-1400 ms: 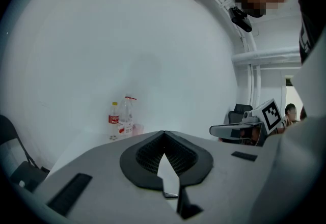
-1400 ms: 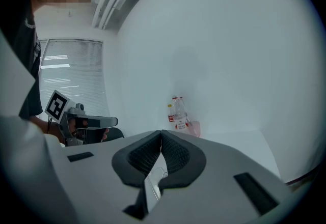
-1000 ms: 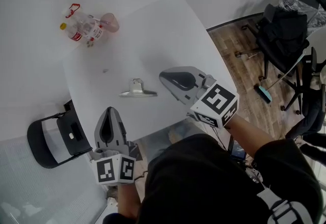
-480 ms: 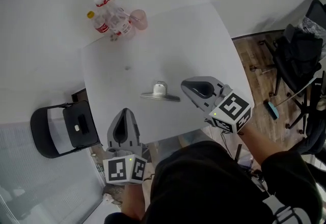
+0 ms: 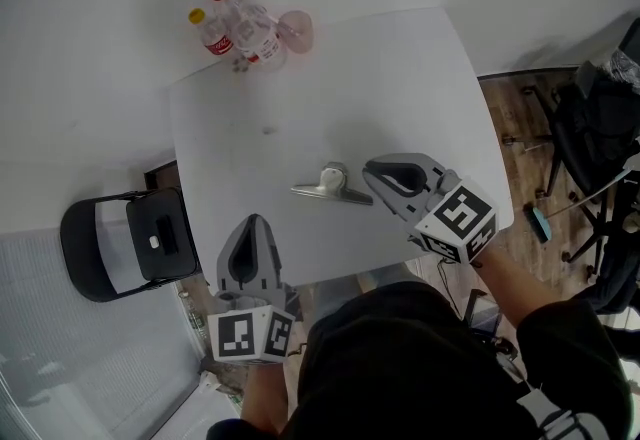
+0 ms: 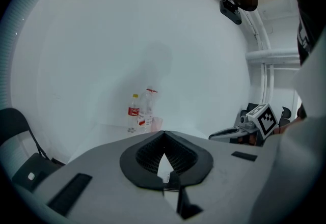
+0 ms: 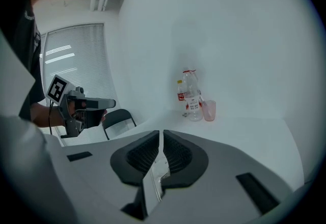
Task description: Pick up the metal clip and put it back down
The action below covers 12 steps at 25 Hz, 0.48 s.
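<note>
My right gripper [image 5: 372, 171] sits just right of centre in the head view. Its tips are just beside the right end of the metal clip [image 5: 330, 187], which lies flat on the white table [image 5: 400, 78] near mid-frame. My right jaws have just been opening and now stand a narrow slit apart. In the right gripper view the clip shows through that slit, low in the frame, and the pads are not pinching it. My left gripper [image 5: 251, 223], at the lower left, has its jaws closed together on nothing. The clip lies up and to the right of it, apart.
</note>
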### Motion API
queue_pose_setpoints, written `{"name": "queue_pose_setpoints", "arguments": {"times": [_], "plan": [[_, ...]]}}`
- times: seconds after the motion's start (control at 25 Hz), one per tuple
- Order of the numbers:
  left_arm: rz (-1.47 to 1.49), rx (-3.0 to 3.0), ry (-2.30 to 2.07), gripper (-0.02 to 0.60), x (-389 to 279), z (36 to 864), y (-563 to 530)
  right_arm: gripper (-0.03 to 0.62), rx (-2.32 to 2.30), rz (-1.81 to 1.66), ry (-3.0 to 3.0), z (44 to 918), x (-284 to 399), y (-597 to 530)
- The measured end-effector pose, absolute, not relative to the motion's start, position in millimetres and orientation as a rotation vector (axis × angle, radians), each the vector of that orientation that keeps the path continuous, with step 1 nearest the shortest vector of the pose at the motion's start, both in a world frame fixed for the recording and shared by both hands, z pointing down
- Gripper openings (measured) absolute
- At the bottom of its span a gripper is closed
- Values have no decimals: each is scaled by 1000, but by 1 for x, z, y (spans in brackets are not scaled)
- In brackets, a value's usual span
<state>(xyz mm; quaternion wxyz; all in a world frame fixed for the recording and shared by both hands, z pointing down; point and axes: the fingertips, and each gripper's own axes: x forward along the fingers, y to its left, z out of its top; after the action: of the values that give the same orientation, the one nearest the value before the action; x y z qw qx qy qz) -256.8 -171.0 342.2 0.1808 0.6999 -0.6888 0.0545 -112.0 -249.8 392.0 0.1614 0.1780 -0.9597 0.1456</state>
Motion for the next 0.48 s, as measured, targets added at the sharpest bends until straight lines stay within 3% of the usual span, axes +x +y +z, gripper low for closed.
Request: {"name": "queue_pose_setpoints", "arguments": {"times": [0.48], "plan": [[149,1955,-1932,14,-267,354,-178,98,400,375,-2686,414,-132,-246]]}}
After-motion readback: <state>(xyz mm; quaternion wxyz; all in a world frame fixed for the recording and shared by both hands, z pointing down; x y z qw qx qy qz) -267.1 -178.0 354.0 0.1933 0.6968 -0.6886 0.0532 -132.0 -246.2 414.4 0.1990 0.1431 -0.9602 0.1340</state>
